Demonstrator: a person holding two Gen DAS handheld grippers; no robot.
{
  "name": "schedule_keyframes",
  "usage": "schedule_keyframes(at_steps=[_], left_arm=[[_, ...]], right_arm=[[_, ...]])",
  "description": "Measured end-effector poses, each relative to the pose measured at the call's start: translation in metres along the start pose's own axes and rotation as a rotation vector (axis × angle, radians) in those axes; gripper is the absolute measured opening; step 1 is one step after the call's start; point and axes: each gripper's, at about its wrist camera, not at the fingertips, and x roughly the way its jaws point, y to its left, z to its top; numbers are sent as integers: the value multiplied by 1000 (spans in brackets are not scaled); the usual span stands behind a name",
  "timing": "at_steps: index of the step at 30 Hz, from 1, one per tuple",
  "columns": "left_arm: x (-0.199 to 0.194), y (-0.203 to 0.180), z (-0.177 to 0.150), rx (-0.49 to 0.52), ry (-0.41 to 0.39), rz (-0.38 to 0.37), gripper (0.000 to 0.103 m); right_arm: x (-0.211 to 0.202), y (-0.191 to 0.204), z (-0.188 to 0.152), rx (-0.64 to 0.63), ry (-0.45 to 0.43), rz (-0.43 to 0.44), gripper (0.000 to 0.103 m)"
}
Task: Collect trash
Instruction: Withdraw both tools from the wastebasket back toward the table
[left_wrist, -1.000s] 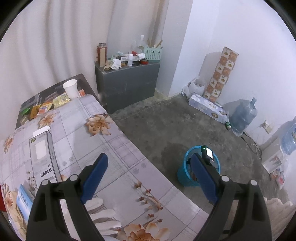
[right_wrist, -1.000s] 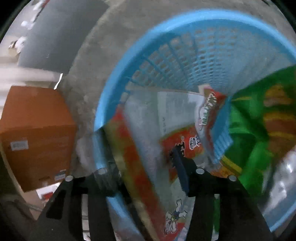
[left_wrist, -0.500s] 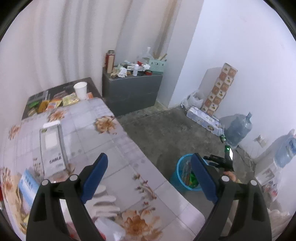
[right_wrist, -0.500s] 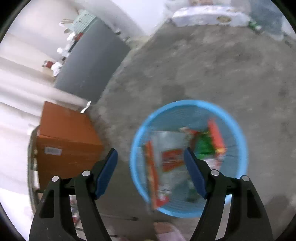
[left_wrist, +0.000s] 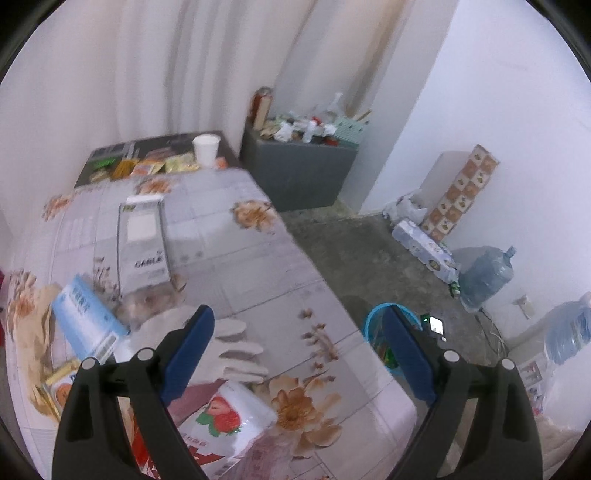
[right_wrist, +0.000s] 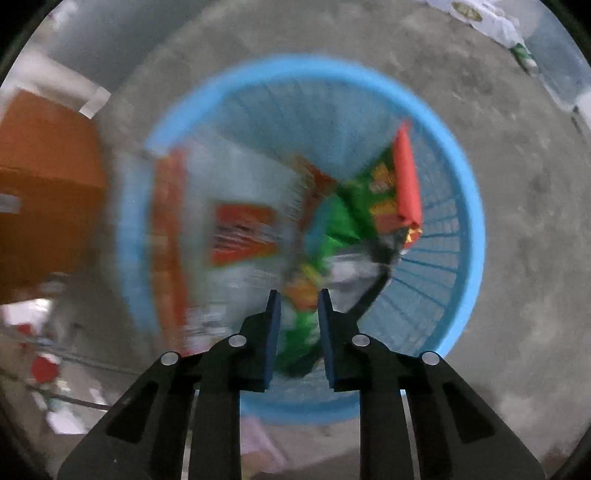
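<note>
The right gripper (right_wrist: 297, 295) points down over the blue mesh bin (right_wrist: 469, 206); its jaws have just been closing to a narrow gap, nothing pinched between the pads; snack wrappers (right_wrist: 343, 221) lie in the bin beneath. Half a second ago the bin looked smaller in its view and the jaws stood wide. The left gripper (left_wrist: 295, 328) is spread wide and empty above the floral-cloth table (left_wrist: 258, 266); a strawberry packet (left_wrist: 221, 424) and white gloves (left_wrist: 229, 339) lie just under its left finger; a CABLE box (left_wrist: 142, 240) lies farther; a paper cup (left_wrist: 205, 147) stands at the far end. In its view the table now reads nearer than a second ago.
</note>
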Motion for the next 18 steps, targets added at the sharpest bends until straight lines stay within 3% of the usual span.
schedule_keyframes(at_steps=[4, 6, 10, 13, 18], left_arm=[[18, 14, -4, -43, 34, 32, 90], [26, 21, -5, -61, 51, 45, 90], [32, 35, -4, -82, 61, 79, 90], [28, 40, -3, -83, 42, 99, 90], [19, 40, -4, -83, 27, 83, 90]], right_arm=[[37, -3, 16, -58, 73, -293, 12], [44, -3, 23, -64, 93, -317, 12], [24, 6, 26, -53, 14, -249, 11], [2, 20, 22, -59, -72, -187, 21], [-13, 62, 11, -173, -151, 3, 29]])
